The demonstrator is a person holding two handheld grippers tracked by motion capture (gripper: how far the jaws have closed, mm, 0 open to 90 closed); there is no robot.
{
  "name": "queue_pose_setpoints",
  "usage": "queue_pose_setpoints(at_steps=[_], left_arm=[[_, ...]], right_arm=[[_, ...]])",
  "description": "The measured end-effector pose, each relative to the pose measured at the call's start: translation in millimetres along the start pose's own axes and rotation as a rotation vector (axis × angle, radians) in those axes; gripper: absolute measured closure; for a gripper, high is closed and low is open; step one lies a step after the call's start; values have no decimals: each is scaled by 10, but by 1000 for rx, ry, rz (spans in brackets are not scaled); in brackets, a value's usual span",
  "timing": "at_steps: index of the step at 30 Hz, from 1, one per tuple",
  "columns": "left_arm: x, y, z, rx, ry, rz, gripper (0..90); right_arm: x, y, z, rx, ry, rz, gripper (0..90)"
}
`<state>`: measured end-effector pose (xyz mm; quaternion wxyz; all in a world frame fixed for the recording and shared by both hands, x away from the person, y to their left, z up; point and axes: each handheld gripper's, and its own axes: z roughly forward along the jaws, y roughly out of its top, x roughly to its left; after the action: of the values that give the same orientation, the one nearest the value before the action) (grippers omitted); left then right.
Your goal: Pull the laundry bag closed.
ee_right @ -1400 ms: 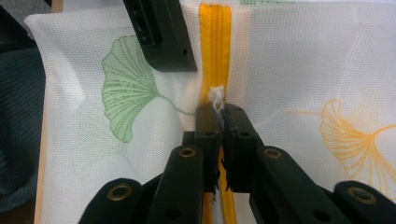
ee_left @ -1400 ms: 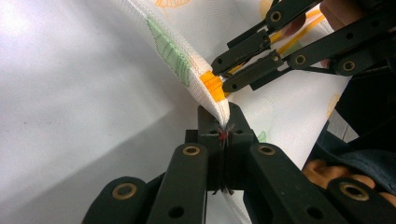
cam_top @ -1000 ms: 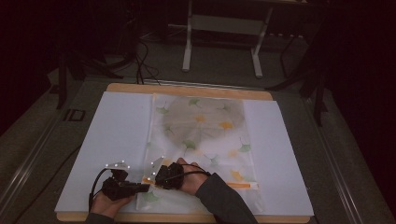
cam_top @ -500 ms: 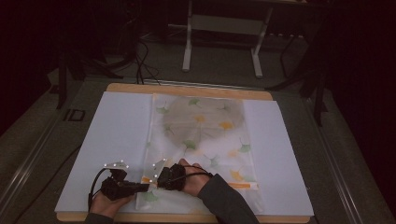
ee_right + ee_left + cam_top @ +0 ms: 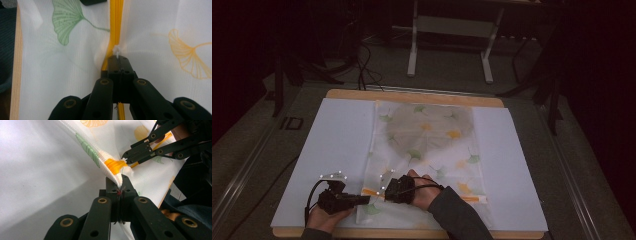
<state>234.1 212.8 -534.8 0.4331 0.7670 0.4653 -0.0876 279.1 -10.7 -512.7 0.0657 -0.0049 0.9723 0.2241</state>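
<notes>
A: Where's the mesh bag (image 5: 427, 150)?

B: Flat on the white sheet (image 5: 327, 150) that covers the table (image 5: 412, 95), running from the far edge down to the near one, a little right of the middle. It's white netting printed with green and orange ginkgo leaves, and something round and dark shows through its far half.

A: And the zipper?

B: The orange zipper (image 5: 115, 25) crosses the bag near the person's end. In the right gripper view a small white pull tab (image 5: 116, 51) sits on it.

A: Who has hold of what?

B: The right gripper (image 5: 384, 189) has its jaws pressed together on that white tab. The left gripper (image 5: 367, 200), coming in from the bag's left edge, has its jaws clamped on the fabric just beside the orange zipper end (image 5: 115, 165); the cloth is puckered up where it's pinched.

A: How close are the two?

B: Very near. In the left gripper view the right gripper's tips (image 5: 128, 155) sit just past the pinched corner.

A: Hands?

B: Left hand (image 5: 324, 217) at the near edge of the sheet, right hand (image 5: 424, 192) resting over the bag, dark sleeve (image 5: 457, 215) behind it.
</notes>
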Motion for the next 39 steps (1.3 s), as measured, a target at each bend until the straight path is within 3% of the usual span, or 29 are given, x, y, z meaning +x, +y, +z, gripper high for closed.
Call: queue_pose_setpoints(at_steps=[39], left_arm=[[29, -7, -36, -13, 3, -10, 885]], right_arm=[[6, -233, -133, 38, -36, 7, 900]])
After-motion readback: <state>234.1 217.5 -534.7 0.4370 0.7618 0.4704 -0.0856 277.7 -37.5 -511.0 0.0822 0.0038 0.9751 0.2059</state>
